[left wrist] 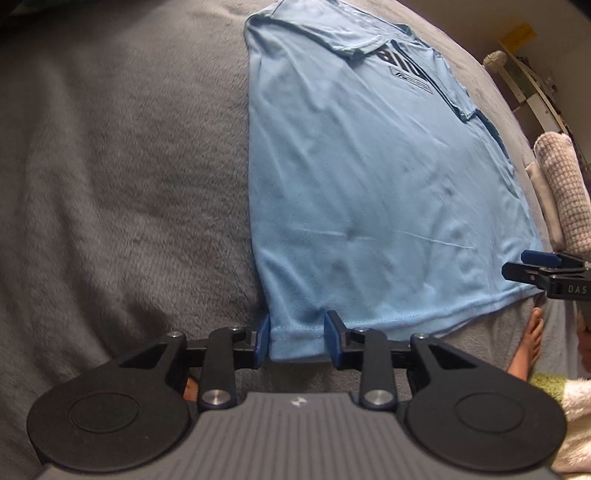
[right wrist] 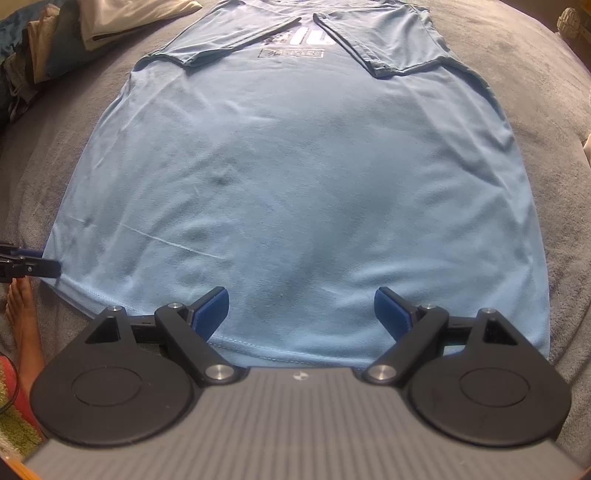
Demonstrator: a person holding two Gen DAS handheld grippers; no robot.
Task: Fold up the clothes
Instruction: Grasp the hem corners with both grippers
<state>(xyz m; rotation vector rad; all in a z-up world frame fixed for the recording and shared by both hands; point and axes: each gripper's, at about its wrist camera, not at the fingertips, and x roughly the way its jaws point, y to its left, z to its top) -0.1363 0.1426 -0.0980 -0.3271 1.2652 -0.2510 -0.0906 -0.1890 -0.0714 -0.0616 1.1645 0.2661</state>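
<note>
I have the left gripper (left wrist: 297, 341) half-spread astride the hem corner of the limp, light T-shirt (left wrist: 369, 184), pads not yet pinching. The right gripper (right wrist: 301, 314) gapes wide over the hem ahead (thin cloth, so pinch hem corners).

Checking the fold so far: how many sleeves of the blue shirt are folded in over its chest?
2: the left sleeve lies across the upper left of the shirt, the right sleeve across the upper right, flanking the print.

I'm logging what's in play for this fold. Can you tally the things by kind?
Light blue T-shirt: 1
Grey blanket: 1
Claws: 2, left claw, right claw
Bare foot: 1
Total: 5
</note>
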